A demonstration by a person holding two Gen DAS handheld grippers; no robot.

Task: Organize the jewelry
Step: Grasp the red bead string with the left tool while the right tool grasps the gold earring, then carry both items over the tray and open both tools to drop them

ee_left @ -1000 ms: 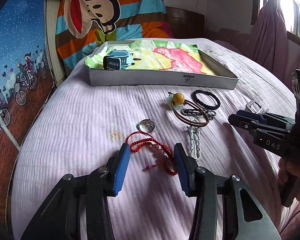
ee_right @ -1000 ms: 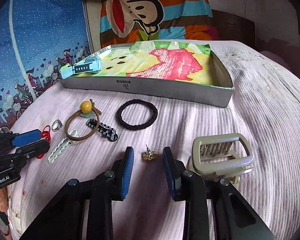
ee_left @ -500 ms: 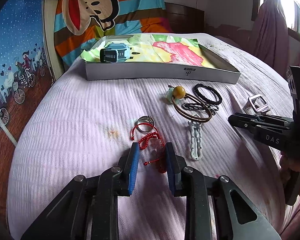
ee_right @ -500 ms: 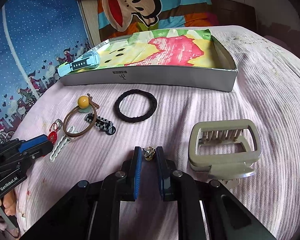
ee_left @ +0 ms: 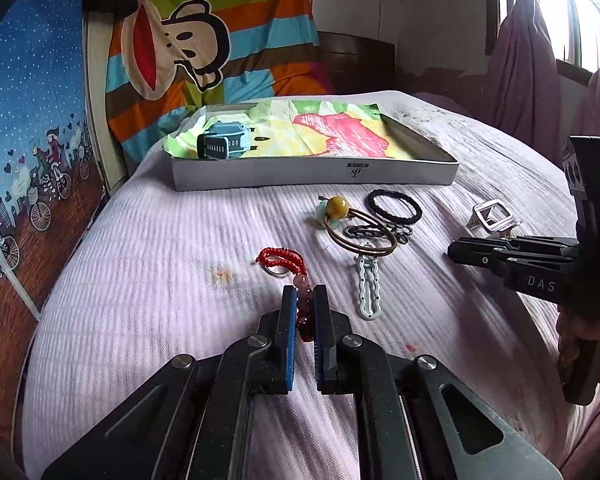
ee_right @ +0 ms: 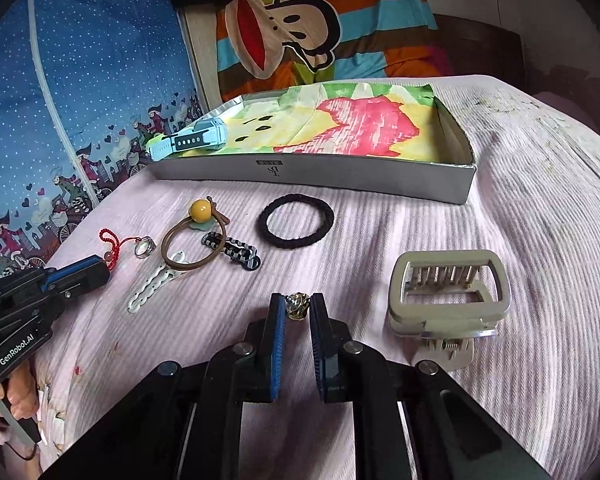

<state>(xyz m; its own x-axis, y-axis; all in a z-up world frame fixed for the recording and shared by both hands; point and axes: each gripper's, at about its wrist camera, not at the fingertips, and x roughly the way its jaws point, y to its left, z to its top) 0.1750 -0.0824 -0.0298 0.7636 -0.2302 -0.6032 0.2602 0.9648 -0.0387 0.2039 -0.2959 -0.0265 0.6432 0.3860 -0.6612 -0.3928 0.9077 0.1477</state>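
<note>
My left gripper [ee_left: 304, 292] is low over the pink bedspread, its jaws closing, and the blue pads press on the beads of a red cord bracelet [ee_left: 280, 259] whose loop trails ahead over a silver ring [ee_right: 145, 246]. My right gripper [ee_right: 298, 300] is shut on a small gold earring [ee_right: 297, 305] at its fingertips. Behind both lies a grey shallow box [ee_right: 340, 176] lined with colourful paper, with a light blue watch [ee_right: 192, 142] at its left end. Each gripper shows in the other's view: the left gripper [ee_right: 100, 271] at the left, the right gripper [ee_left: 454, 250] at the right.
Loose on the bedspread lie a black hair tie [ee_right: 296, 222], a brown hair tie with a yellow bead [ee_right: 202, 209], a white hair clip [ee_right: 152, 284], a black-and-white clip [ee_right: 236, 250] and a beige claw clip [ee_right: 448, 296]. A wall and striped cartoon blanket stand behind.
Both pairs of jaws have gone from wide to shut: the left on the red bracelet, bunching its cord, the right on the gold earring. Neither hand has shifted much.
</note>
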